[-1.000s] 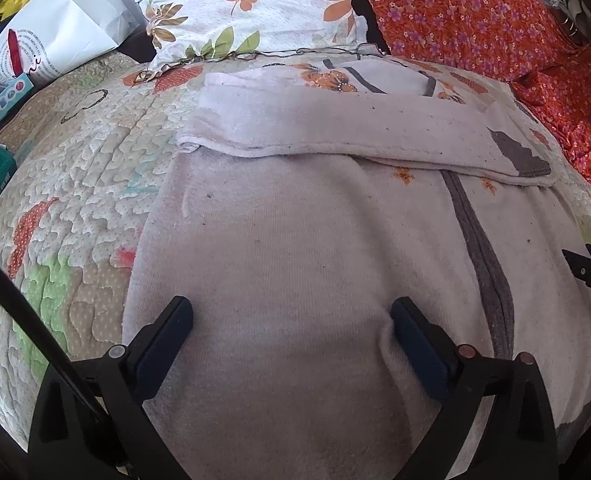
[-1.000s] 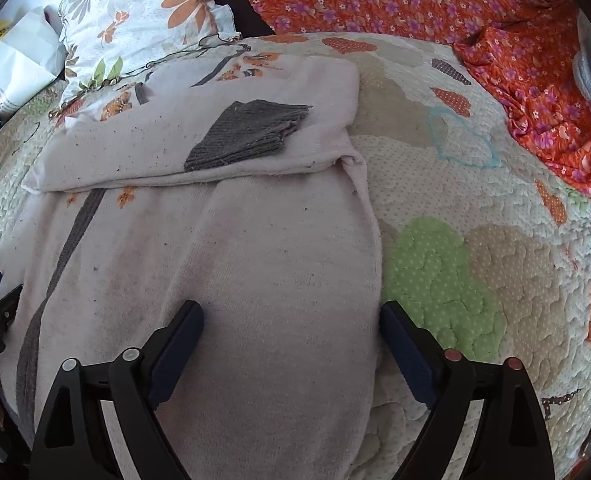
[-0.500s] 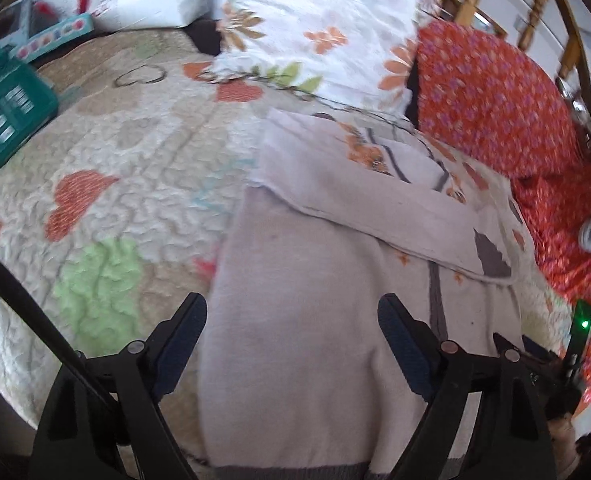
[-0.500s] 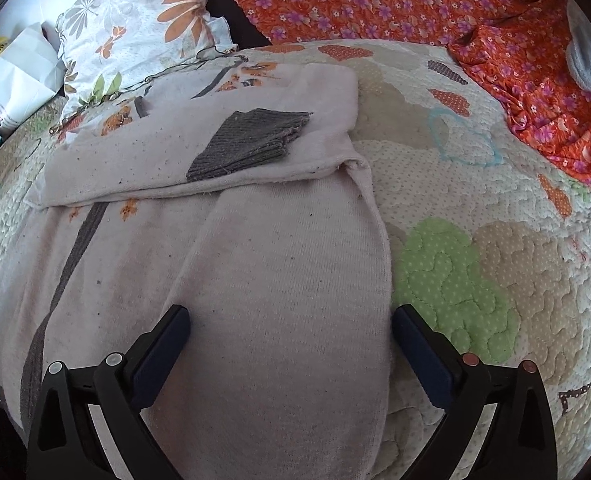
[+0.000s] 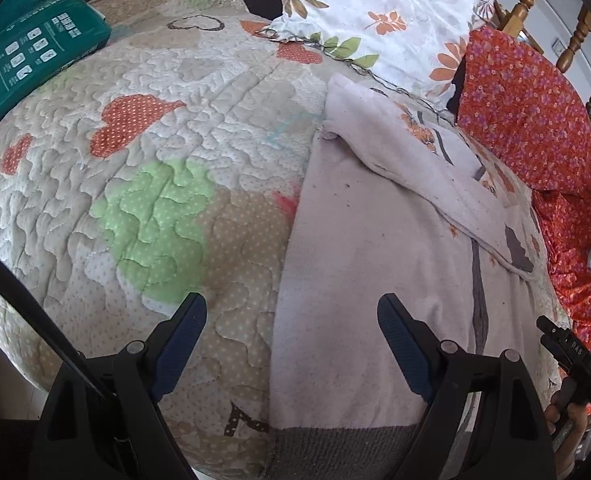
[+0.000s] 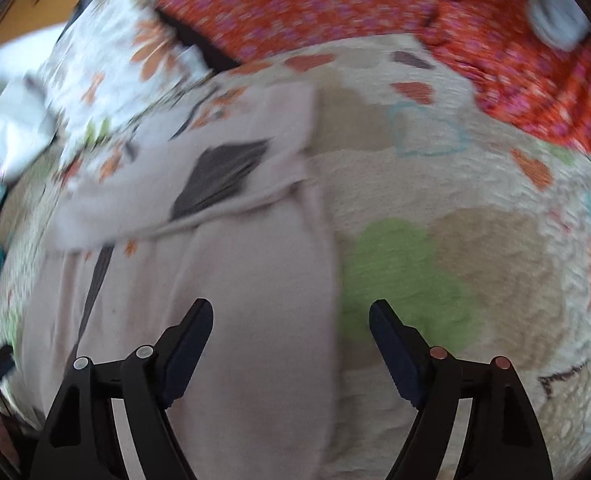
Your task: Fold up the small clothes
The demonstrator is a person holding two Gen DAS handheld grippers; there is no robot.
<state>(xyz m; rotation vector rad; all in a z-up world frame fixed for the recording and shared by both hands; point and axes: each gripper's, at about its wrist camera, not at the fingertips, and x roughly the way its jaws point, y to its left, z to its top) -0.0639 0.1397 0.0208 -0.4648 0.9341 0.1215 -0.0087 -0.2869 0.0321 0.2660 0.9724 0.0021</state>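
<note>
Sweater [image 5: 375, 280] flat on the quilt [image 5: 155, 152], long axis running away from both cameras, sleeves already crossed over the far end, grey hem [image 5: 343, 446] nearest. Left gripper [image 5: 291, 344] hangs over the garment's left edge – one finger above quilt, the other above knit – jaws wide, nothing between the pads. Right gripper [image 6: 289, 340], in a blurred view, straddles the opposite edge of the sweater [image 6: 215, 300], jaws closing but pinching no cloth yet. Each tool sits at its own side edge near the hem, about equally close. My read: the coming move is a grab at both hem corners, then a lift away along that axis.
</note>
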